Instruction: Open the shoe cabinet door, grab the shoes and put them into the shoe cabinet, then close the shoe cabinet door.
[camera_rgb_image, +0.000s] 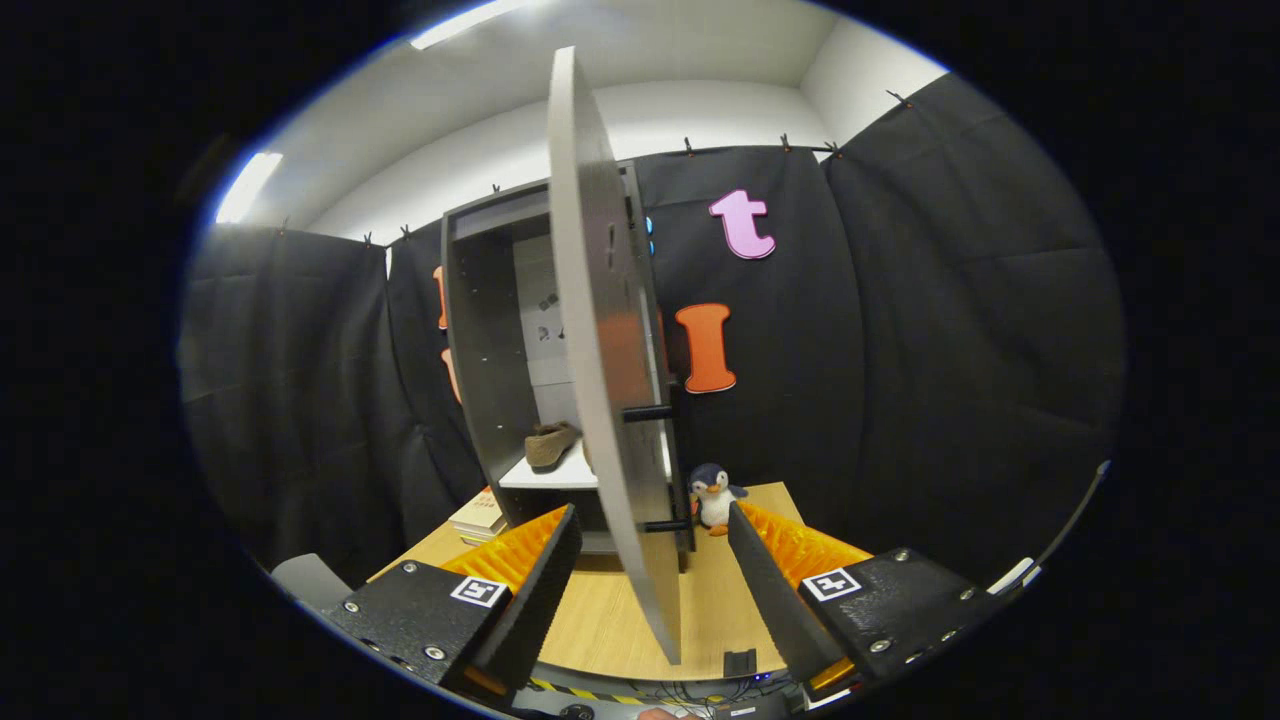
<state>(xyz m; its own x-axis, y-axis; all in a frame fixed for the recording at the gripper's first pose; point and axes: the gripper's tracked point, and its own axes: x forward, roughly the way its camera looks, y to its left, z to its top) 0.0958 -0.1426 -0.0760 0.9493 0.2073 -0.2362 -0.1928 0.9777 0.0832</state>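
My gripper (655, 580) fingers apart, straddling the cabinet door (610, 380) edge; shoe (551, 444) on shelf behind door.

The shoe cabinet (490, 330) is a tall dark grey box standing upright on the wooden counter (600, 620), its inside open to view with a pale back panel and a white shelf (560, 472). Its grey door (600, 360) is swung wide open and seen nearly edge-on, with a dark bar handle (672, 455) on its outer face, and its lower edge hangs between the spread fingers of the tongs (652, 560), which touch nothing. A brown shoe (550, 444) lies on the shelf, partly hidden behind the door.
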